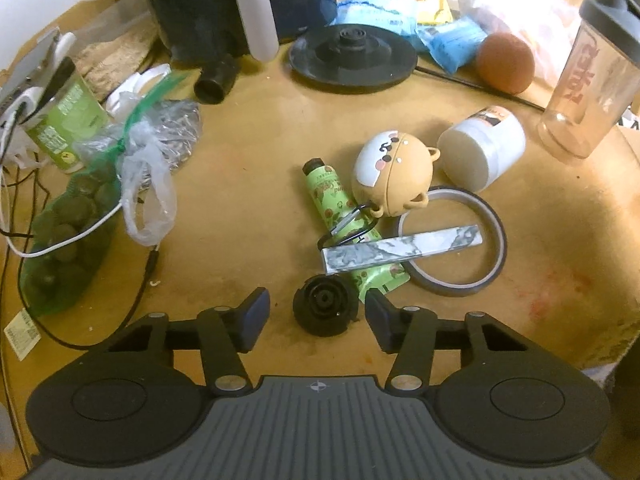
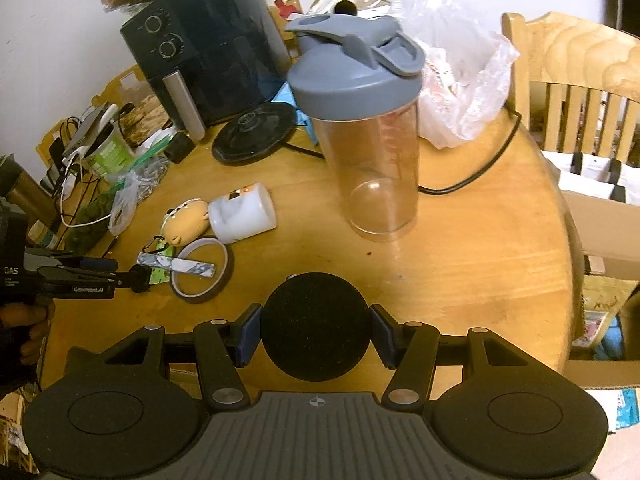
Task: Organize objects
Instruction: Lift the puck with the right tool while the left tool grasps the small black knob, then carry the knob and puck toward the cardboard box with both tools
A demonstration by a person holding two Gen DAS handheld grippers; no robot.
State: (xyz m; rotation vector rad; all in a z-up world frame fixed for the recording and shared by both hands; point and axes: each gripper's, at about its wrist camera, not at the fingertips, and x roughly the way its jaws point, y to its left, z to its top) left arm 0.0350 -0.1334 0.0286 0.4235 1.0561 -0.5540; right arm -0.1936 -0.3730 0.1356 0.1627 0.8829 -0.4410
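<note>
A: Left wrist view first. Where's the black cap from the left gripper?

B: On the table, right between the fingers. The right pad looks to be at its edge and the left pad stands clear, so the jaws are half-wide and not clamped. It's round, so no long axis matters. The green tube lies just beyond.

A: And the right wrist view?

B: The right gripper is clamped on a black disc. The left gripper shows side-on at the tape ring, and the cap is hidden there.
</note>
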